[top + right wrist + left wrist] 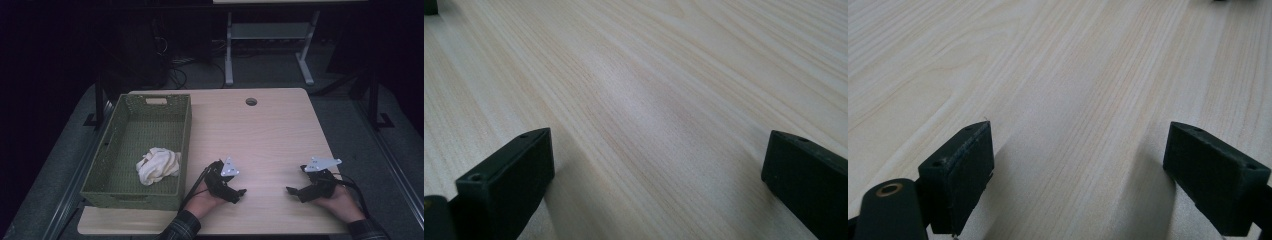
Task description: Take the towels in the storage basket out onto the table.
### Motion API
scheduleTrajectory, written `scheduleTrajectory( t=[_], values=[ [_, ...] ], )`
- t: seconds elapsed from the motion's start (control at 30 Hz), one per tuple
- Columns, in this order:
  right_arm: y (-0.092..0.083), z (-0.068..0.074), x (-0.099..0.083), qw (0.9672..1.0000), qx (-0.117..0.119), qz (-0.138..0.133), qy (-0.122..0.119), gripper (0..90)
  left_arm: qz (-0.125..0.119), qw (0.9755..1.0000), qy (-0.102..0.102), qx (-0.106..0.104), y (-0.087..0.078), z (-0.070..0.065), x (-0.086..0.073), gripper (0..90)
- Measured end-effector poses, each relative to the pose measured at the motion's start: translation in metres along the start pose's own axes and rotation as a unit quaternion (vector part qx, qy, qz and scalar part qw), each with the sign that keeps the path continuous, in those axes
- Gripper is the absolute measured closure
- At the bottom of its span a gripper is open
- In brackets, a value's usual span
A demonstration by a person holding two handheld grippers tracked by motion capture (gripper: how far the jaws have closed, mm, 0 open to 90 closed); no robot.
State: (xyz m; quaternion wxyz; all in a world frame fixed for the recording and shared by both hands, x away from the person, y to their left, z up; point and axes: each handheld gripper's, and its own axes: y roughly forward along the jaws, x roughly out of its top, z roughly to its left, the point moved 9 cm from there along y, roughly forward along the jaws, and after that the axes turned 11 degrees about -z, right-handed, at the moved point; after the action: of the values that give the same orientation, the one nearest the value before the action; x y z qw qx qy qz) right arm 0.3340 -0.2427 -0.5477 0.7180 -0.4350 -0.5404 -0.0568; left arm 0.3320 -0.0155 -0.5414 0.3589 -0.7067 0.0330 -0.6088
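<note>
A crumpled white cloth [158,165] lies inside a green woven basket [116,135] on the left part of the light wooden table [265,130]. My left gripper [239,194] rests low on the table just right of the basket, held by a hand in a plaid sleeve. Its jaws stand wide apart over bare wood in the left gripper view [1078,160], with nothing between them. My right gripper [293,192] sits near the table's front right, pointing left. It is open too, with bare wood between its jaws [656,170].
A round cable hole [251,101] sits near the table's far edge. Beyond the table stand a white desk frame [270,45] and dark floor with cables. The basket's right wall [185,145] is close to my left gripper.
</note>
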Motion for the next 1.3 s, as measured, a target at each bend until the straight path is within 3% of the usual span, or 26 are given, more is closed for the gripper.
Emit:
scheduleTrajectory(
  t=[0.3,0.73,0.87,1.3],
  values=[
    [0.0,0.0,0.0,1.0,0.003,0.001,-0.004,0.0,0.0,1.0,-0.002,0.002,0.0,0.0,0.0,12.0],
    [0.0,0.0,0.0,1.0,0.006,0.002,-0.004,0.0,0.031,0.9994,-0.013,0.005,-0.005,0.001,0.0,12.2],
    [0.001,0.0,0.0,1.0,0.007,0.002,-0.004,0.0,0.023,0.9994,-0.024,0.012,-0.009,0.005,0.002,12.2],
    [0.0,0.001,0.0,1.0,0.007,0.003,-0.004,0.0,0.02,0.9991,-0.022,0.031,-0.017,0.01,0.007,12.4]
  ],
)
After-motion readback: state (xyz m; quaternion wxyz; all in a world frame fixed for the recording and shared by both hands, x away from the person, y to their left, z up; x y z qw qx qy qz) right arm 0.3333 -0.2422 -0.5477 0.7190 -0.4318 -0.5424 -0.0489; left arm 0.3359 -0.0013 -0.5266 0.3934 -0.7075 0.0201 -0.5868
